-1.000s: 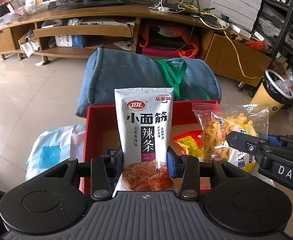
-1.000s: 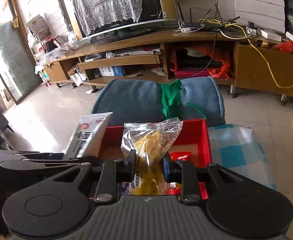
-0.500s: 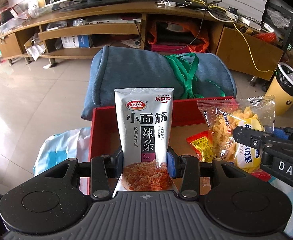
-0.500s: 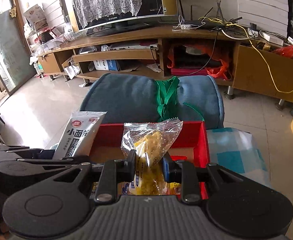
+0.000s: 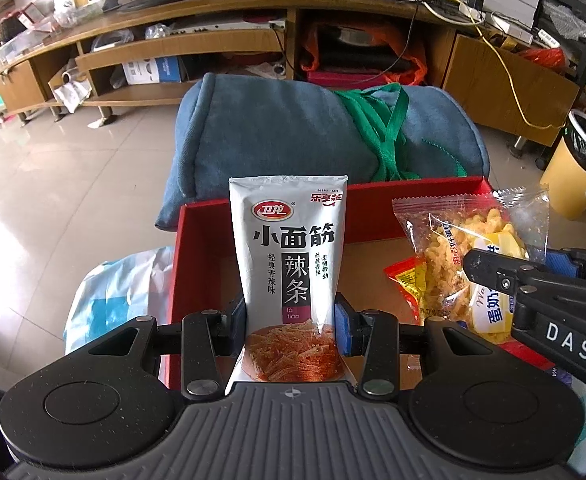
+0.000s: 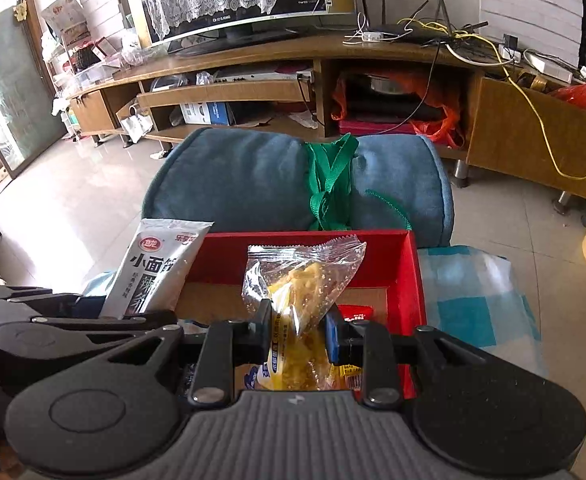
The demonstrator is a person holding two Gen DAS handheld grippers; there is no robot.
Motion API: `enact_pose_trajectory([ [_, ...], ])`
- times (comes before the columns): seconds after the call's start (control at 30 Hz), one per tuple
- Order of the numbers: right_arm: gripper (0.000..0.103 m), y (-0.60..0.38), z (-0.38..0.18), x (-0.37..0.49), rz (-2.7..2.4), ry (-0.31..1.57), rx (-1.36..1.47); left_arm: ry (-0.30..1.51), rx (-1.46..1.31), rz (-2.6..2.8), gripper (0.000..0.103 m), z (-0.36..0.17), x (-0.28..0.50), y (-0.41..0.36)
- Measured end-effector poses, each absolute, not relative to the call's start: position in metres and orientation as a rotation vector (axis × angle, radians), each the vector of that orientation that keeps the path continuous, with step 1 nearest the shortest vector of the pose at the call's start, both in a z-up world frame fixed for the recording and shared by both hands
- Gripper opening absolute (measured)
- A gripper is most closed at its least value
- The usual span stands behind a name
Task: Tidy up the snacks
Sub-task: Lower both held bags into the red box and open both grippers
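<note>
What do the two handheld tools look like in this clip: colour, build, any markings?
Both match. The left tool and right tool have matte black linkage arms with silver pivot screws, blue pads on the fingers, round black side housings and a ribbed grey base. White letters "DAS" mark the right tool's side. No sleeves or cables show.

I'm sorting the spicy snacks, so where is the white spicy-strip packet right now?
The white packet stands upright, clamped in the left gripper over the left part of the red box, left of the clear snack bag.

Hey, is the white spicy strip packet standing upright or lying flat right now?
Upright. The white packet stands on end in the left gripper, above the red box, its top seal uppermost.
</note>
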State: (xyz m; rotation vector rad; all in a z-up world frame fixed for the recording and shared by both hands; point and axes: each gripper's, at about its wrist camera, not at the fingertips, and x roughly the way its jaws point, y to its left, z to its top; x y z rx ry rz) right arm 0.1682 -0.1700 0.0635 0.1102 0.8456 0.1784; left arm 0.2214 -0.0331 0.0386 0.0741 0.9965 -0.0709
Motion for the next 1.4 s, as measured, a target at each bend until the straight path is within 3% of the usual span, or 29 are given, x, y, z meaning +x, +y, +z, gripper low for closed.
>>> enact_pose_trajectory([
  [0.5,0.026,-0.169,0.041,0.183,0.180,0.898,0.120,1.036,0.096,-0.050,0.052,0.022,0.229,-0.037],
  [0.67,0.026,-0.171,0.040,0.185,0.184,0.903,0.132,1.029,0.107,-0.044,0.055,0.025,0.228,-0.038],
  [0.77,0.026,-0.170,0.040,0.185,0.188,0.905,0.122,1.022,0.111,-0.042,0.063,0.026,0.227,-0.039],
  [1.4,0.030,-0.173,0.058,0.162,0.158,0.878,0.106,0.988,0.122,-0.065,0.074,0.040,0.208,-0.038],
])
